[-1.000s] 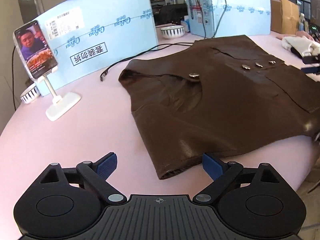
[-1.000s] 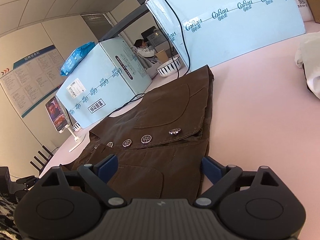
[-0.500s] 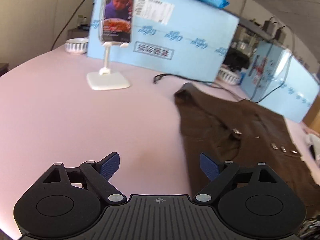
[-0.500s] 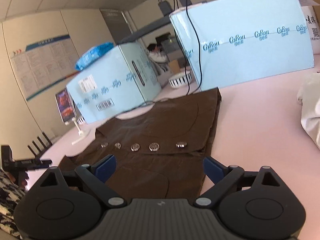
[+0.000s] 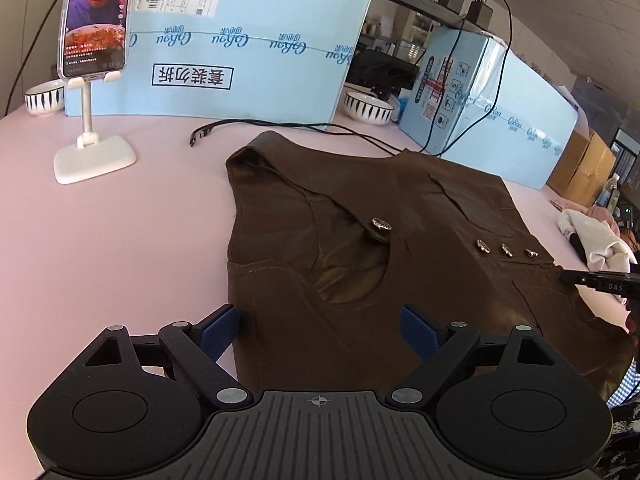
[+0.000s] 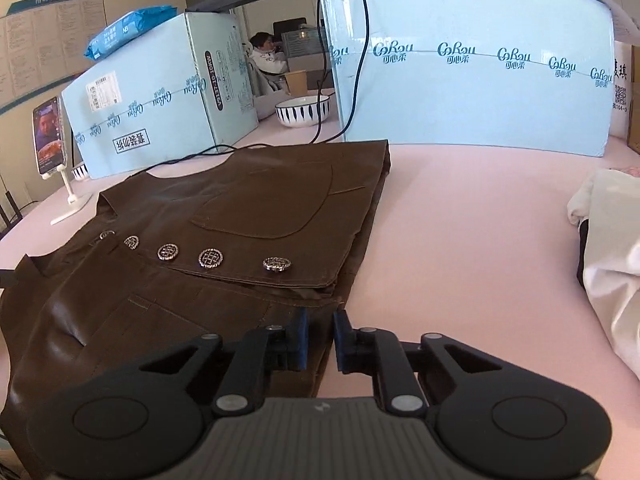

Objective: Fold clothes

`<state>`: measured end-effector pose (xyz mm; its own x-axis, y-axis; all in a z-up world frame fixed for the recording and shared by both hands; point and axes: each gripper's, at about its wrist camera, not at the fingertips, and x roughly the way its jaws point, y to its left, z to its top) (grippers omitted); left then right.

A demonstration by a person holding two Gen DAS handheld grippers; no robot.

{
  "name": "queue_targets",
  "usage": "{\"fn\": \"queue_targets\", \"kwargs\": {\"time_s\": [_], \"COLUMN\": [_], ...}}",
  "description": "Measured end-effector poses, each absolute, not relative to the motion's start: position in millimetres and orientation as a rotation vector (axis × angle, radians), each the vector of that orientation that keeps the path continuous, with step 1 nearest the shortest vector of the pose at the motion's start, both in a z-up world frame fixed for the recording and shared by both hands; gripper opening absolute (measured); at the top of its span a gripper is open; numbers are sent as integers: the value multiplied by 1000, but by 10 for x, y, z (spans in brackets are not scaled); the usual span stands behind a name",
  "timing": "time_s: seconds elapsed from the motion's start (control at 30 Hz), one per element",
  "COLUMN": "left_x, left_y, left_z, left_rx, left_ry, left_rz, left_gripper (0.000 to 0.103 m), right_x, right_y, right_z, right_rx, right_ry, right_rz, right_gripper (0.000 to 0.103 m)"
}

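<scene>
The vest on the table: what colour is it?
Dark brown, leather-look vest with silver buttons; clearest in the left wrist view.

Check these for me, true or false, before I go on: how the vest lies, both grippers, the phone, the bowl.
1. The vest lies spread on the table, buttons up. True.
2. The left gripper is shut. False: it is open, over the vest.
3. The right gripper is wide open. False: it is closed, at the vest's edge.
4. The phone sits on a stand. True.
5. The bowl sits on the vest. False: it is beyond it, between the boxes.
</scene>
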<state>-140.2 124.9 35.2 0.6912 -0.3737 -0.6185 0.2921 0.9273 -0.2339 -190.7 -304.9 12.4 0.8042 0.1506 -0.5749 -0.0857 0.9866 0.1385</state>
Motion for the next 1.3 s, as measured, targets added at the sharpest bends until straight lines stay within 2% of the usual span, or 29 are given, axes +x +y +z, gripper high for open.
{"fn": "queue_targets", "kwargs": {"time_s": [0.3,0.57,0.63,0.8,0.93,0.97,1.07,1.17,1.3], "left_x": [-1461,-1558,-1557,-1613,-1466,-1412,-1259,-1080,-986], "left_y": [1376,1491,1486,1367,936,768,368,146,245], "left_z": [226,290,383,817,975,933,721,443,244], "left_rx": [-123,-136,-119,-85,-74,-57,0,36,23], "left_ry": [723,741,747,599,573,585,621,700,760], "left_rz": [-279,-233,-224,-284,-523,-566,-617,-616,-567], "left_gripper": [90,90,90,92,95,95,95,95,95], "right_x": [-1877,-1712,-1709,-1706,-1848,-1875,-1881,-1776,-1738], "right_y": [-2860,-2839,-2857,-2824,-2714,-2708,-2640,-2416,-2320], "right_z": [223,37,30,21,193,236,333,209,50], "right_rx": [7,28,41,26,-1,19,106,32,-30], "right_ry": [527,584,591,597,466,447,475,606,671], "right_rz": [117,98,95,74,71,111,305,353,335], "right_gripper": [7,7,9,16,19,21,43,43,43]}}
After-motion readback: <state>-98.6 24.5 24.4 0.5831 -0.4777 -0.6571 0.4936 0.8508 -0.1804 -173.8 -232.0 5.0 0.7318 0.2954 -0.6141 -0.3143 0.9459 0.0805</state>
